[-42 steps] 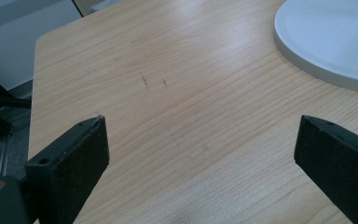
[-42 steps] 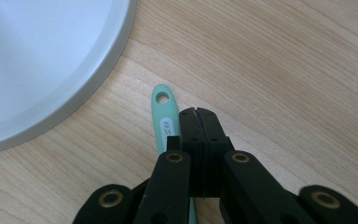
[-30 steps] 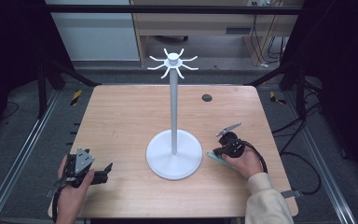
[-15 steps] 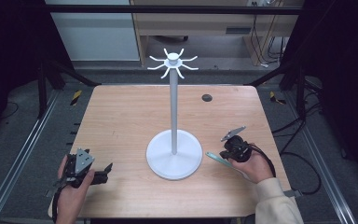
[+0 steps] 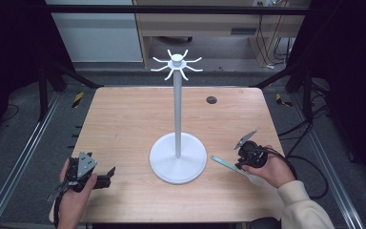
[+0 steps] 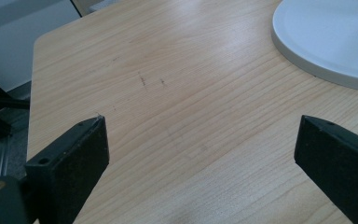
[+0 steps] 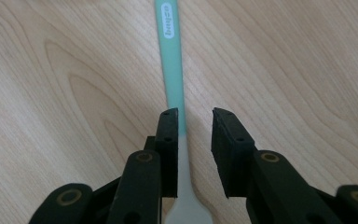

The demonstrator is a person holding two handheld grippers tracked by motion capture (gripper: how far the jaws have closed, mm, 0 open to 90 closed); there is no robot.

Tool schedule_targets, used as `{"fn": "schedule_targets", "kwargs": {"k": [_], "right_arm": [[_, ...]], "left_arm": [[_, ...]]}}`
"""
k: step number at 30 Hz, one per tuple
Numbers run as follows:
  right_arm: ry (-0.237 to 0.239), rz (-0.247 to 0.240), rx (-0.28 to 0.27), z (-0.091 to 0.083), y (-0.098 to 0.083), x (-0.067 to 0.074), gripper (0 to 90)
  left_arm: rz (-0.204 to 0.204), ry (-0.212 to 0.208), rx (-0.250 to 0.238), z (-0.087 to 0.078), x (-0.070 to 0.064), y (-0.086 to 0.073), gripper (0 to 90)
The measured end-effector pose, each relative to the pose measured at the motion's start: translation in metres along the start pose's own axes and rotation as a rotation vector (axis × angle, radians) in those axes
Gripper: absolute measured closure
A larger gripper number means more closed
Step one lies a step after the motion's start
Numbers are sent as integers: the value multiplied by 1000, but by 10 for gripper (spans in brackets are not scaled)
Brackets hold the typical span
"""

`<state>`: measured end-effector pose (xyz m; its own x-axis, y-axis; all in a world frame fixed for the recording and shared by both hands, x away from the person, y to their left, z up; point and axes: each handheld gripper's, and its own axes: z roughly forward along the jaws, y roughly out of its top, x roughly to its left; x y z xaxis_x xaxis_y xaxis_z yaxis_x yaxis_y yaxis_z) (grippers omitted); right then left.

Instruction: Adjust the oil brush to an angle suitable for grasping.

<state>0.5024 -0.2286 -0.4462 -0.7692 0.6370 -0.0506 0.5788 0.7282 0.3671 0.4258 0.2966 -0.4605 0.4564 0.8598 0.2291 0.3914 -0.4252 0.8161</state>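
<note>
Mint-green spatula (image 5: 228, 164), in the high view, lies flat on the wooden table (image 5: 124, 124) at lower right of the frame. It is just right of the round base of the white hook stand (image 5: 177, 157) and apart from it. Its long axis runs on a slant, from a green tip nearest the stand down-right to a pale end under the person's right hand. The right gripper (image 5: 242, 162) sits directly over that pale half. The left gripper (image 5: 107, 172) rests at lower left, well apart on the far side of the stand, so the right hand is much the nearer. From up here I cannot tell how the right jaws stand.

In the left gripper view, the left gripper (image 6: 200, 140) has its jaws spread wide over bare wood, nothing between them. The stand's base (image 6: 335, 37) fills the upper right corner.

The right gripper view supplies what the high view hides. The spatula (image 7: 172, 70) runs straight up the middle of the frame, in line with the jaws, green handle pointing away and the pale widening end at the bottom edge. The right gripper (image 7: 193, 116) has just been opening. Its jaws are a little apart with the shaft between them, close against the left-hand jaw and clear of the right-hand one, so it reads as let go, not pinched. I judge that any re-grip would mean closing across this narrow shaft.
</note>
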Motion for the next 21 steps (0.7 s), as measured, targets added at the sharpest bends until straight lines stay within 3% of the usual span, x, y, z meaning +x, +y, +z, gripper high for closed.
{"fn": "schedule_targets", "kwargs": {"k": [12,19,21], "right_arm": [[33,-34,76,14,2,-2,751],[43,-26,96,16,2,0,753],[44,-44,103,17,2,0,757]], "left_arm": [[1,2,6,1,0,0,26],[2,3,8,1,0,0,26],[1,3,8,1,0,0,26]]}}
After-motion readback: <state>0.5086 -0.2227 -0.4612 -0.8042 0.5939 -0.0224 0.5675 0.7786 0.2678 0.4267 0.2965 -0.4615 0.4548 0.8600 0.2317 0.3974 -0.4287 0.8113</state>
